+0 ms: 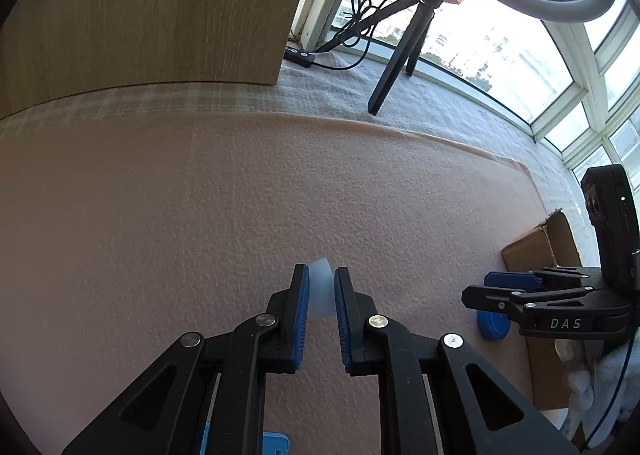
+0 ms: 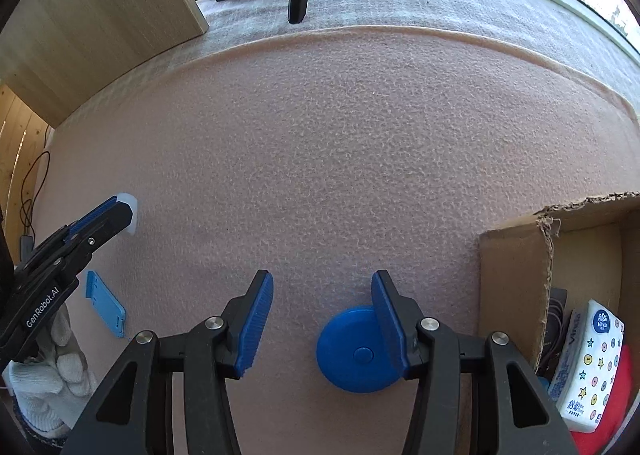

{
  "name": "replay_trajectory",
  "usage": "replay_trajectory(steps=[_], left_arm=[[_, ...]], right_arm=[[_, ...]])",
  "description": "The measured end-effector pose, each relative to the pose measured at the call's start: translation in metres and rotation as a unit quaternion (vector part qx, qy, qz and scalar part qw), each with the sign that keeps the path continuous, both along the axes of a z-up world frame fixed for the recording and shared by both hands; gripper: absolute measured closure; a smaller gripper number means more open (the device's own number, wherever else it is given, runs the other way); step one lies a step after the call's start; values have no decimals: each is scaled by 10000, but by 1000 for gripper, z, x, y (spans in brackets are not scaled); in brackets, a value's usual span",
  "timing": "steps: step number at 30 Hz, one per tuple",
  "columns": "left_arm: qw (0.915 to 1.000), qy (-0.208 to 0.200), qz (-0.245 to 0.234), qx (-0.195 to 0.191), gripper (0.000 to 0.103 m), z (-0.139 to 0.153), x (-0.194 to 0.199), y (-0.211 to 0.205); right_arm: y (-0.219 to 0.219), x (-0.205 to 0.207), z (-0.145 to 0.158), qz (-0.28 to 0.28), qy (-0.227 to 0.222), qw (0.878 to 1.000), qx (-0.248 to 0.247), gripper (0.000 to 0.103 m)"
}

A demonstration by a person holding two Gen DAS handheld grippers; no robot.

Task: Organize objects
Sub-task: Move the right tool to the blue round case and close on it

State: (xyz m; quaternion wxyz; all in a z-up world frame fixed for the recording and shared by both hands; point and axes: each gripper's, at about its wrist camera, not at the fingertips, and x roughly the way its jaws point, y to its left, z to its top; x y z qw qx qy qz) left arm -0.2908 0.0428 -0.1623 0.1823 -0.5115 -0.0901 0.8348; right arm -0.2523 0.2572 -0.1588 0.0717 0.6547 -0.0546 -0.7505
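Left gripper (image 1: pixel 322 297), black links w/ ribbed blue pads, is closed on one small translucent white piece (image 1: pixel 321 287), soft-looking and pinched between the pads just above the pink fleece cloth (image 1: pixel 200 195). Right gripper (image 2: pixel 322 325) has its jaws spread wide, holding nothing; its right finger overlaps one round blue disc (image 2: pixel 352 355), smooth plastic w/ a centre button, lying flat on the cloth. One flat light-blue rectangular piece (image 2: pixel 105 305) lies on the cloth near the white-gloved left hand (image 2: pixel 48 371). At right, one open cardboard box (image 2: pixel 516 275) w/ torn corrugated rim holds one printed tissue pack (image 2: pixel 588 363), something red beneath it, and a dark item; the latter two can't be identified.
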Motion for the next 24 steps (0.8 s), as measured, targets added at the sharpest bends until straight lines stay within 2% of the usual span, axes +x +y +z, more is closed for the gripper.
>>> replay_trajectory(steps=[3, 6, 7, 9, 11, 13, 15, 20, 24], left_arm=[[10000, -33, -28, 72, 89, 1, 3, -3], [9997, -98, -159, 161, 89, 0, 11, -4], [9994, -145, -255, 197, 89, -1, 15, -4], [9982, -250, -483, 262, 89, -2, 28, -1], [9965, -356, -704, 287, 80, -4, 42, 4], [9947, -491, -858, 263, 60, -7, 54, 8], [9953, -454, -835, 165, 52, -9, 62, 7], [9959, -380, -817, 112, 52, -11, 69, 7], [9943, -291, -1026, -69, 52, -12, 73, 23]], right_arm=[[3, 10, -2, -88, -129, 9995, -288, 56], [5, 28, -2, -202, -341, 9926, -1152, 56], [5, 35, 1, -208, -296, 9912, -1274, 56], [3, 51, 10, -163, 4, 9943, -1054, 56], [5, 65, 17, -133, 282, 9965, -777, 56], [6, 78, 21, -216, 423, 9964, -708, 56], [13, 88, 21, -317, 520, 9955, -721, 55], [12, 88, 20, -397, 659, 9947, -685, 55], [6, 83, 19, -371, 715, 9955, -502, 48]])
